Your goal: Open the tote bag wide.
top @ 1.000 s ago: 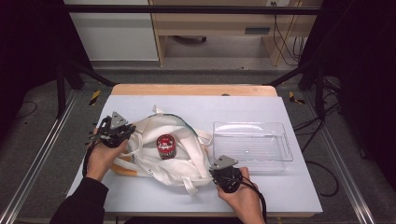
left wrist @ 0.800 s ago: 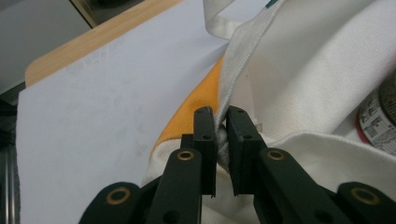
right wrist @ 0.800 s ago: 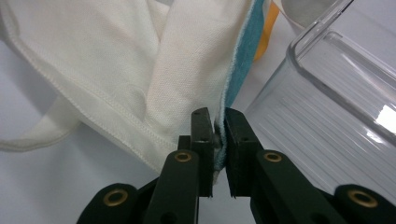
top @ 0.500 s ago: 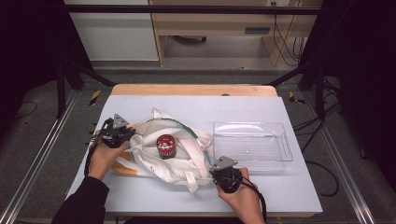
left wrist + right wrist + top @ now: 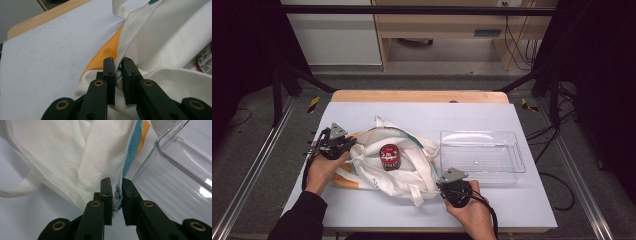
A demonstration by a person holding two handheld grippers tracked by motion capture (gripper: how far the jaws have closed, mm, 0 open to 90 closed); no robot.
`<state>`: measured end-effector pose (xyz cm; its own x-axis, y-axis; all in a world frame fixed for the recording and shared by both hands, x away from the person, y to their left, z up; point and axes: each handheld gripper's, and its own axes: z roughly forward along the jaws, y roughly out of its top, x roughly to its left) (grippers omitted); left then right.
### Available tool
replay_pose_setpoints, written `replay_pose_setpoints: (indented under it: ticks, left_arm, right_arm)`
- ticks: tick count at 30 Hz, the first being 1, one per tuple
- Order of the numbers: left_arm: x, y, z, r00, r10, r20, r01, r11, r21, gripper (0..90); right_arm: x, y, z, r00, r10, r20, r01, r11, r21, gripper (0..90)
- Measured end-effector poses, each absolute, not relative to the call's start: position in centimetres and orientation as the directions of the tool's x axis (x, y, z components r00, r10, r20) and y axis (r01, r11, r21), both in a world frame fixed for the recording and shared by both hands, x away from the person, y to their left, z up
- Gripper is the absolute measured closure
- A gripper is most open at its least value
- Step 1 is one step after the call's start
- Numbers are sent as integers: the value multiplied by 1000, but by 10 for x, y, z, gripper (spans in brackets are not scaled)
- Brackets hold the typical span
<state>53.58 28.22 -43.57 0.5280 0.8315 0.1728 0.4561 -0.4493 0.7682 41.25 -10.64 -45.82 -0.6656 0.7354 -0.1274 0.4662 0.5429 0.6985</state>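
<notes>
One cloth bag (image 5: 384,167), one red can (image 5: 389,156), one clear plastic tray (image 5: 512,147), two grippers, all on a white table (image 5: 492,120). The bag is cream with orange and teal trim, lying flat and rumpled left of centre; its long axis runs roughly from the left gripper (image 5: 346,144) at its far-left edge down to the right gripper (image 5: 443,184) at its near-right corner. The mouth probably faces up, though the high view is too coarse to be sure. The can sits in the middle of the bag, top up, label toward the camera.

Left gripper view: jaws closed on a fold of the bag's hem (image 5: 119,75), cloth pinched between the tips, orange panel just beyond, can edge at far right. Right gripper view: jaws clamped on the teal-edged hem (image 5: 118,197), cloth rising away from the tips, one strap (image 5: 17,191) trailing left. The tray wall stands just beside the right jaw; the tray lies right of the bag, touching or nearly so.
</notes>
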Motion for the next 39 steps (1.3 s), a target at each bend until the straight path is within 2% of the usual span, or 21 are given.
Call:
replay_pose_setpoints:
  ticks: [6, 10, 19, 24, 29, 31, 39]
  left_arm:
    - [521, 281, -418, 525, 833, 176, 383, -416, 825, 688]
    - [510, 279, -405, 535, 824, 188, 346, -416, 841, 635]
    - [474, 265, -390, 584, 787, 201, 295, -437, 850, 558]
    - [458, 254, -393, 594, 771, 231, 277, -466, 840, 522]
    - [452, 256, -398, 580, 778, 242, 286, -473, 834, 500]
    - [450, 259, -400, 581, 785, 214, 291, -446, 847, 499]
    - [453, 255, -413, 592, 780, 203, 326, -463, 824, 472]
  right_arm:
    - [403, -106, -445, -667, 730, -144, 409, 522, 748, 659]
    - [398, -107, -434, -663, 734, -149, 388, 507, 770, 598]
    - [401, -103, -397, -683, 708, -181, 317, 511, 799, 527]
    - [419, -91, -378, -710, 672, -211, 291, 553, 781, 523]
    - [453, -71, -362, -751, 623, -221, 270, 594, 757, 527]
    - [467, -64, -358, -767, 604, -216, 264, 604, 752, 522]
    - [522, -41, -360, -797, 573, -192, 289, 641, 711, 471]
